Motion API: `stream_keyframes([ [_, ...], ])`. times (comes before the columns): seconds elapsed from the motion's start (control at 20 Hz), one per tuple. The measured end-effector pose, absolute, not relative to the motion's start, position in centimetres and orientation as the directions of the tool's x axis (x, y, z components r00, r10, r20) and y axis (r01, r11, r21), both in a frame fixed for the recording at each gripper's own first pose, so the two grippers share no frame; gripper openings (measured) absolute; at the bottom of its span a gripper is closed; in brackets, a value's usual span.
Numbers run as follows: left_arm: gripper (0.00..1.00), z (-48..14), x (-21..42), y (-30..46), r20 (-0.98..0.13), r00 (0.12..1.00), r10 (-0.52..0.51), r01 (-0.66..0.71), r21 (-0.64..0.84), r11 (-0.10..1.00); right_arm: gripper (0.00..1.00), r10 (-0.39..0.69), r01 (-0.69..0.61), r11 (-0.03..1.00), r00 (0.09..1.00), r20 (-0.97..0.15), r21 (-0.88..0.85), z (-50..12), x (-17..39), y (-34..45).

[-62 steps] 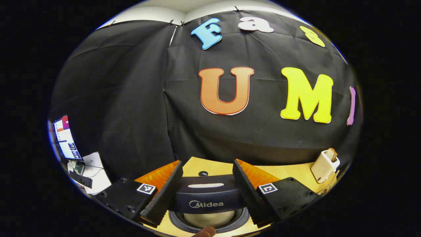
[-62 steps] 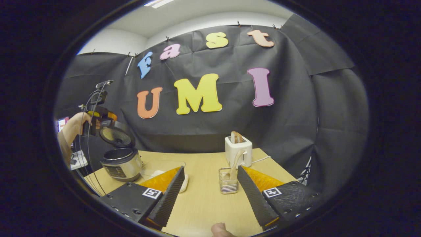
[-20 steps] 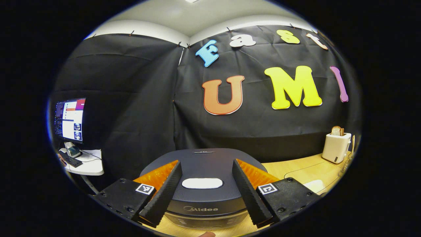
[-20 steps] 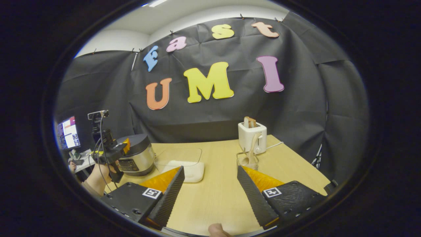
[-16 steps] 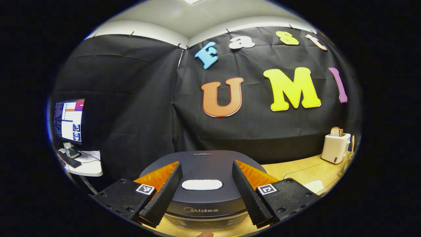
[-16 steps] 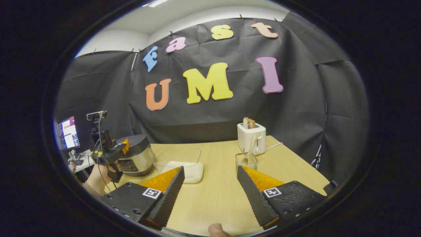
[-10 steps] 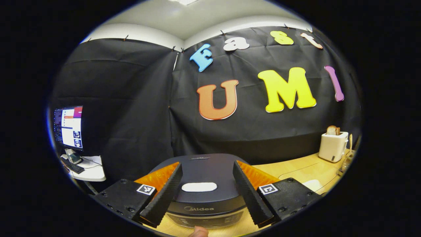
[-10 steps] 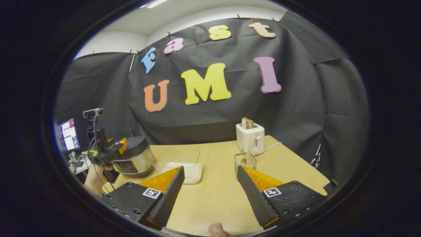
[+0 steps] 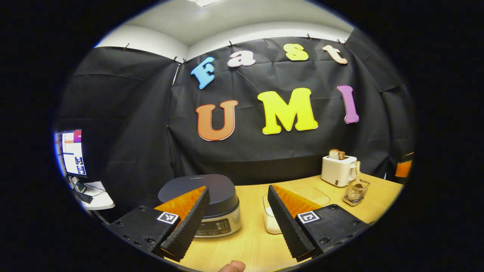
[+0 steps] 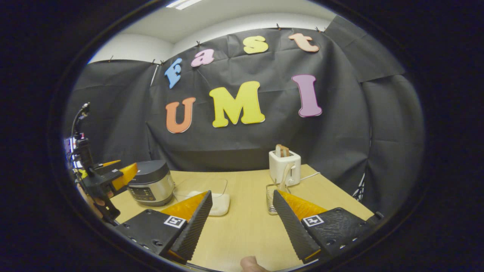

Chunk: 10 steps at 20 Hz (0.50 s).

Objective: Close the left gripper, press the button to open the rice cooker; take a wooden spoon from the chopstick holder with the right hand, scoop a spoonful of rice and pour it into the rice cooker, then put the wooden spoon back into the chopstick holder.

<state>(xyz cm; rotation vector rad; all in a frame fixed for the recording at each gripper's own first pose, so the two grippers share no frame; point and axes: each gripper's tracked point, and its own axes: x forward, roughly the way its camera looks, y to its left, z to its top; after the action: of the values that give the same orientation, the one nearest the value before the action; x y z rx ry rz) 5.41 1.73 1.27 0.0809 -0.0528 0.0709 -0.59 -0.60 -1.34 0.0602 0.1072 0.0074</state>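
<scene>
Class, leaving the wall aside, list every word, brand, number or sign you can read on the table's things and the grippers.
Dark-lidded silver rice cooker: front panel markings too small to read.
Left gripper: black-and-white square code tags, no words.
White toaster: no text visible.

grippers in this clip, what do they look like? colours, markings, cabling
Both the left gripper and right gripper have black bodies, orange-backed fingers with ribbed black pads, and a square black-and-white marker on each side. Seen from the right gripper view, the left gripper carries a black mast with cables.
</scene>
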Motion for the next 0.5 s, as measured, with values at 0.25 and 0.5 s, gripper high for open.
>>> stream_keyframes([
  [0.25,1.00,0.6,1.4,-1.6,0.080,0.997,-0.016,0.013,0.036,0.999,0.96,-0.023,0.027,0.998,0.998,-0.066,0.051,-1.1,-0.4,-1.2],
  [0.5,0.98,-0.8,-0.2,-0.6,0.058,0.998,0.035,-0.036,0.015,0.999,0.93,-0.021,0.023,0.999,0.997,-0.080,0.033,-2.5,-0.2,-0.7],
])
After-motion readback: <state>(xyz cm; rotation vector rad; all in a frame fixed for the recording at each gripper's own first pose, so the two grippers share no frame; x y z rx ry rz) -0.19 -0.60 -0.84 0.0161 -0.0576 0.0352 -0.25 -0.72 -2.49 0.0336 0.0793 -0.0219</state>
